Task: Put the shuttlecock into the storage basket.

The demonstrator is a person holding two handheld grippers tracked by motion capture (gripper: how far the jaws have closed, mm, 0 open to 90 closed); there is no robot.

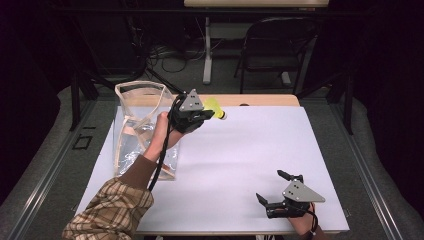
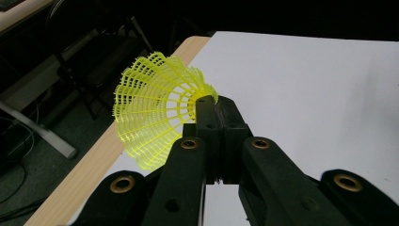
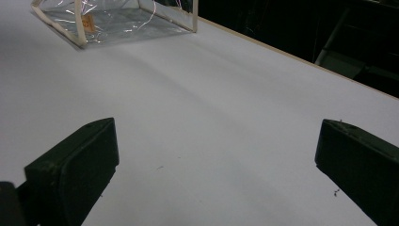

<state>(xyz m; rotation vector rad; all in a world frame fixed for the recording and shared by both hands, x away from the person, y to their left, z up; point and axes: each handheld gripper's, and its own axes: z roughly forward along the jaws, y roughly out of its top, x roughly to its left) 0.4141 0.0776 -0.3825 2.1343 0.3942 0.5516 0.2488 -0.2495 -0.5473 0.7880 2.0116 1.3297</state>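
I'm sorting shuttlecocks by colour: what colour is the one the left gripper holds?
Bright yellow: the shuttlecock has a mesh skirt, clearest in the left gripper view.

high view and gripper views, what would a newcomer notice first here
The bright yellow shuttlecock stands out first, clamped at its narrow end in the left gripper above the table's far edge. Next comes the clear plastic bag standing open at the table's far left, and the right gripper with jaws spread wide near the front right.

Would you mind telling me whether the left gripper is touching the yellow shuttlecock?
Touching. The left gripper view shows the left gripper with its jaws shut on the narrow end of the yellow shuttlecock, no gap between pads and shuttlecock.
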